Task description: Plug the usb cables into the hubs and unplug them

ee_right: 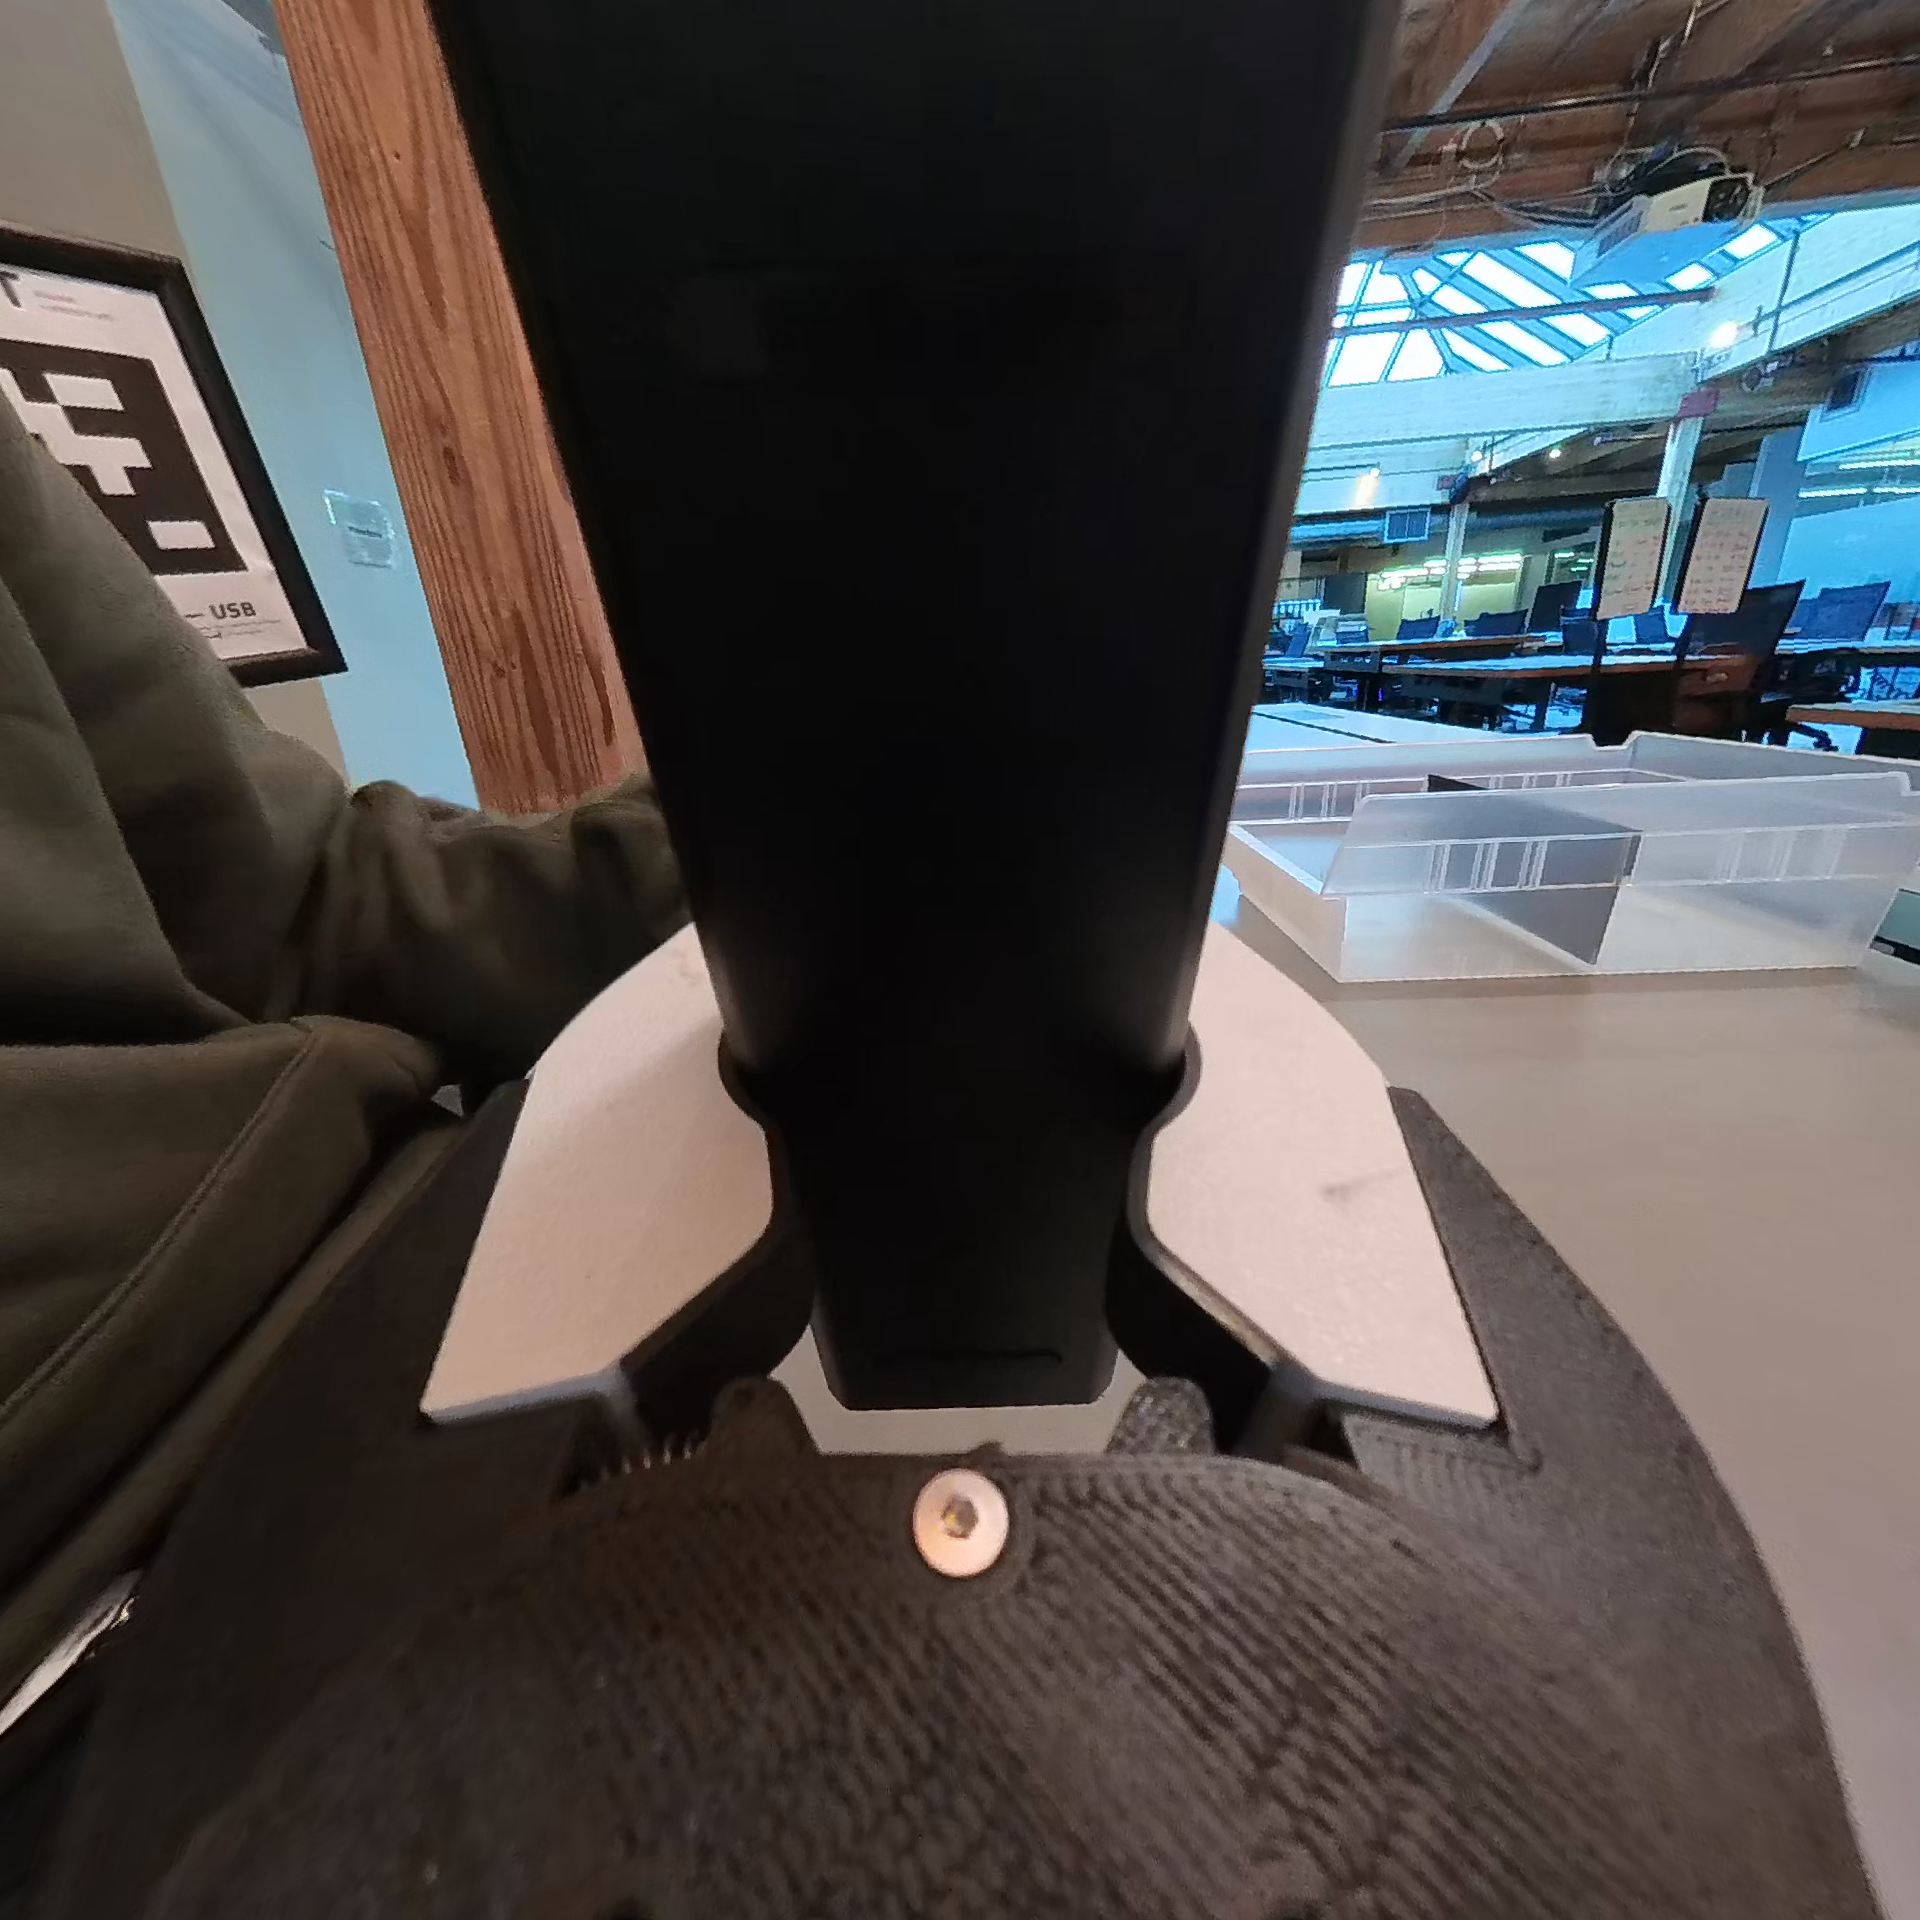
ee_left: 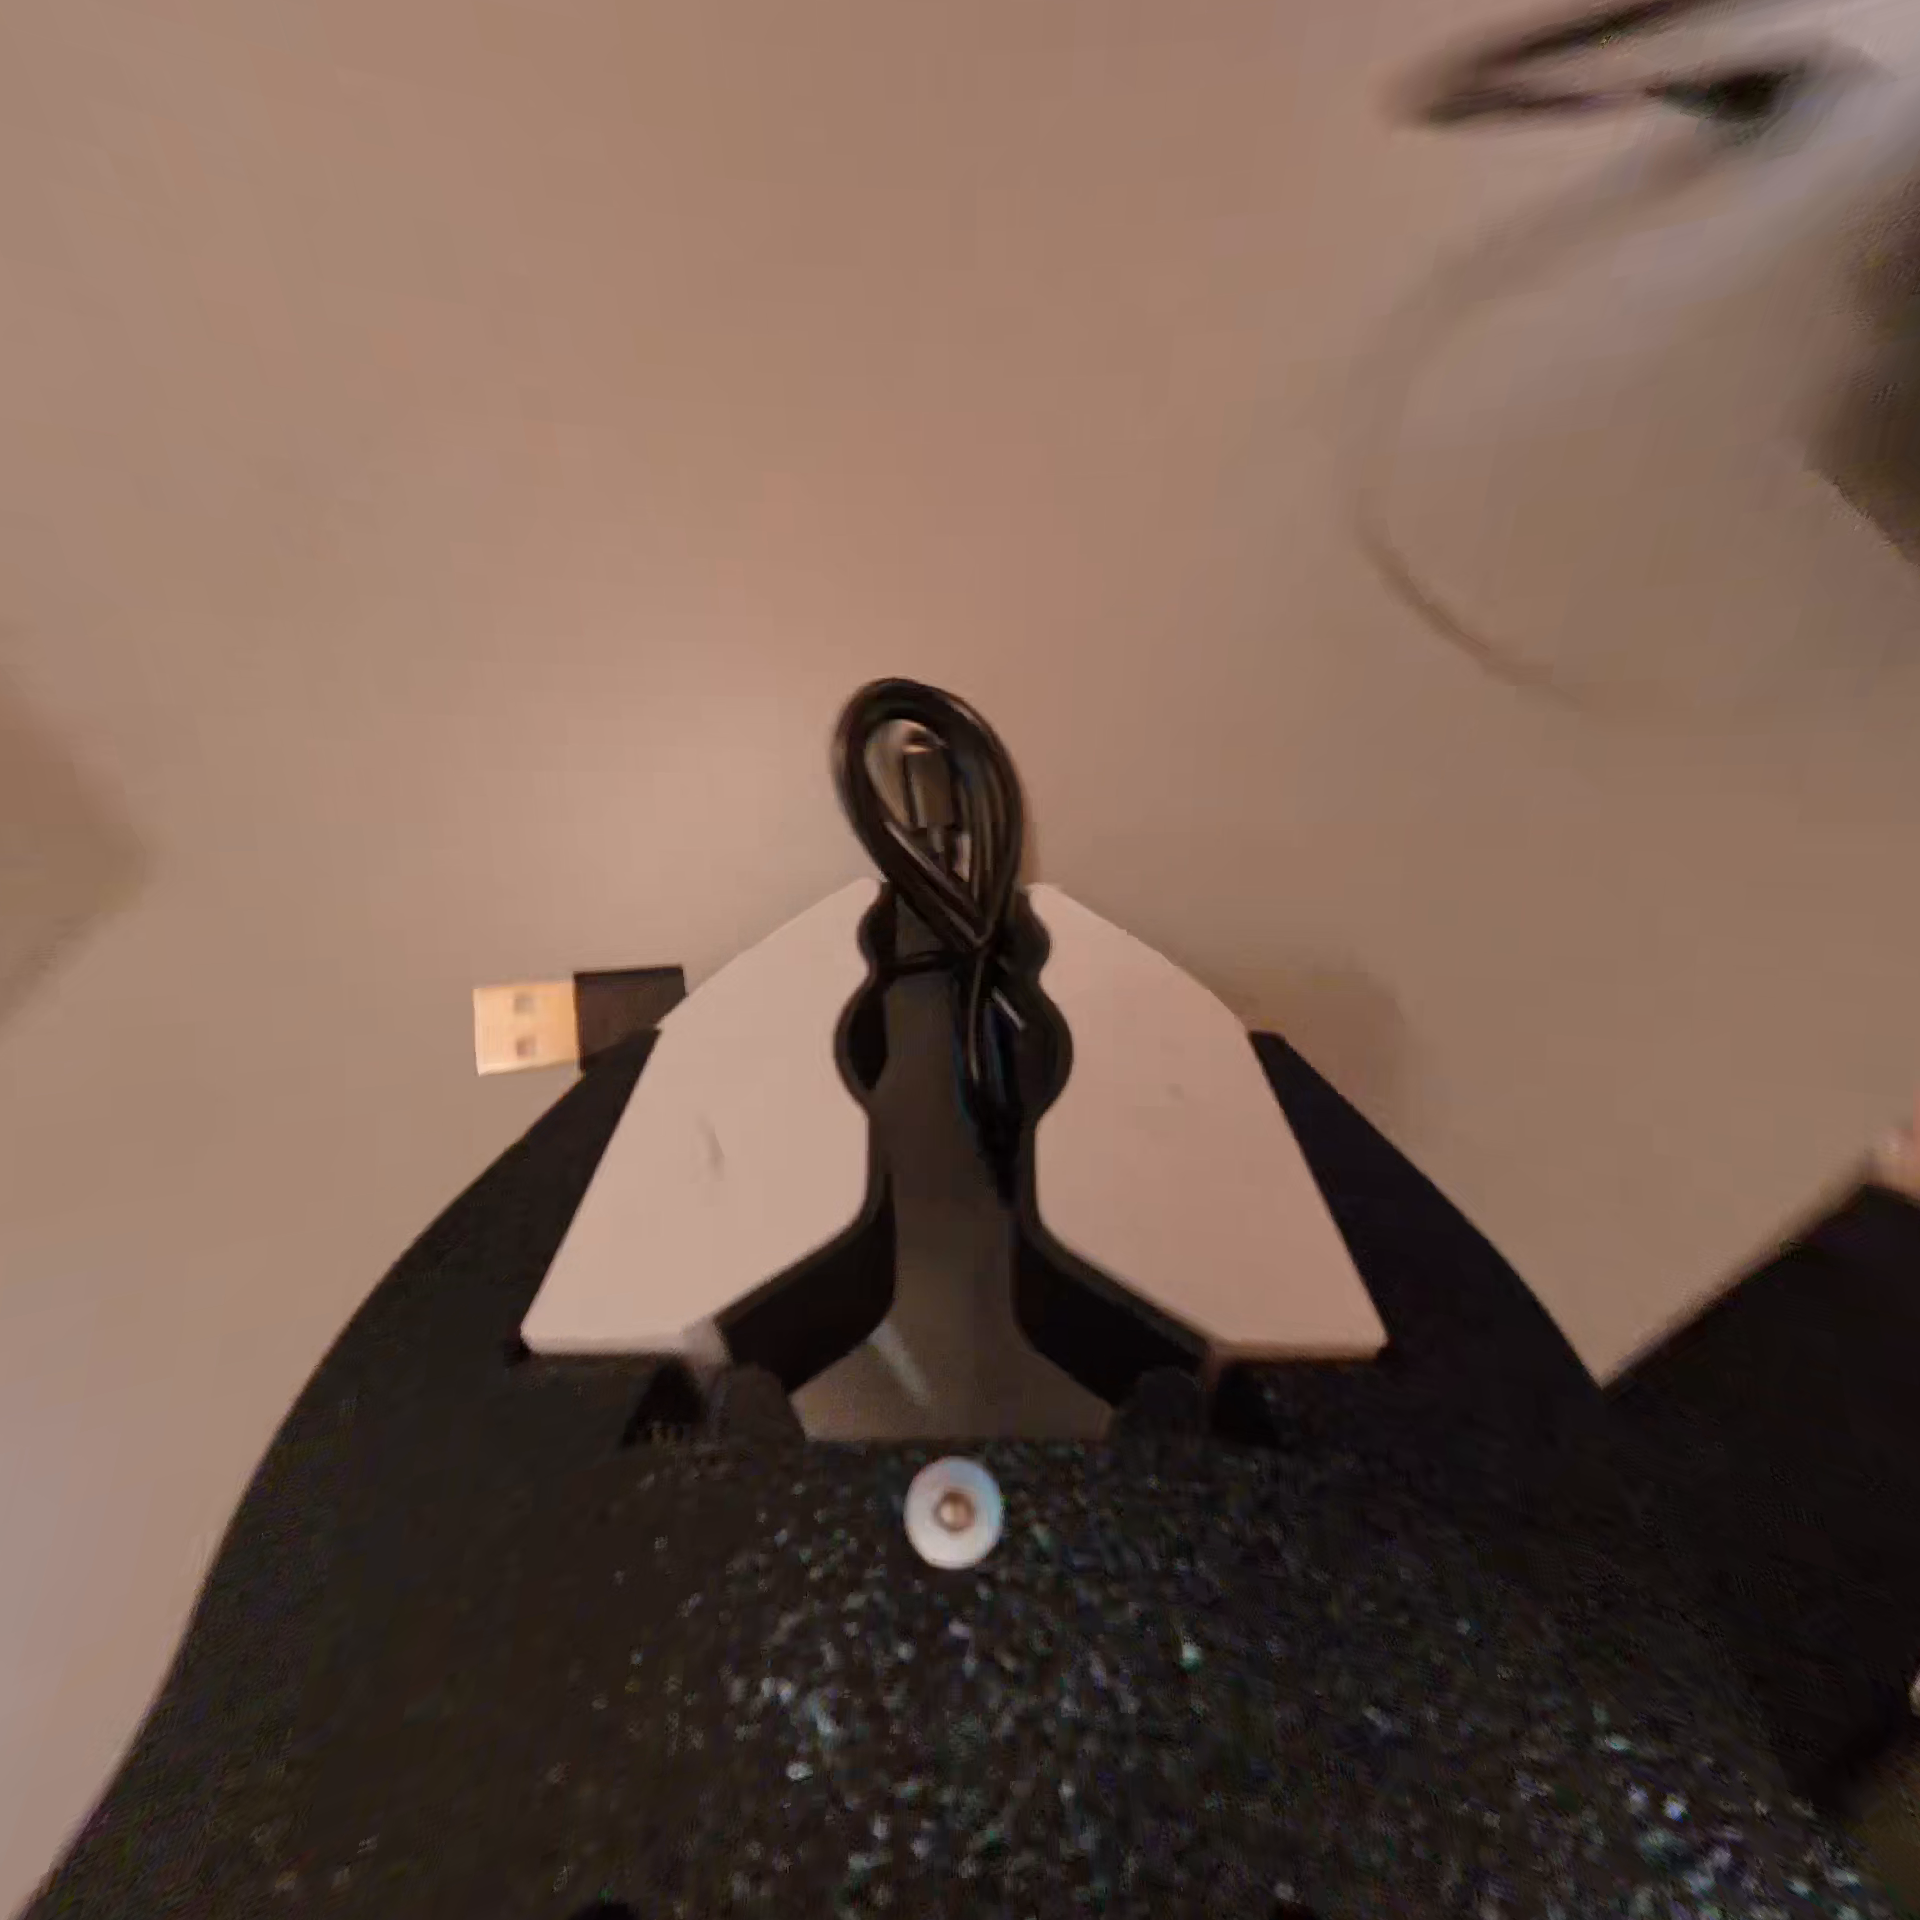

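In the left wrist view my left gripper [ee_left: 951, 899] is shut on a bundled black USB cable [ee_left: 935, 790]. The cable's loop sticks out past the fingertips. Its silver USB plug [ee_left: 525, 1029] juts out to the left of the left finger, over a plain beige surface. In the right wrist view my right gripper [ee_right: 951, 1049] is shut on a long black hub [ee_right: 935, 623]. The hub runs up and away from the jaws and fills the middle of the view. Its ports are not visible.
A person's dark green sleeve [ee_right: 208, 935] is at the left. Clear plastic bins [ee_right: 1558, 862] stand on the grey table [ee_right: 1610, 1143] at the right. A wooden post [ee_right: 447, 416] and a framed poster [ee_right: 156, 468] are behind. A blurred pale shape [ee_left: 1662, 416] is at the left view's upper right. Some 20 cm of space lies between my two pairs of fingers.
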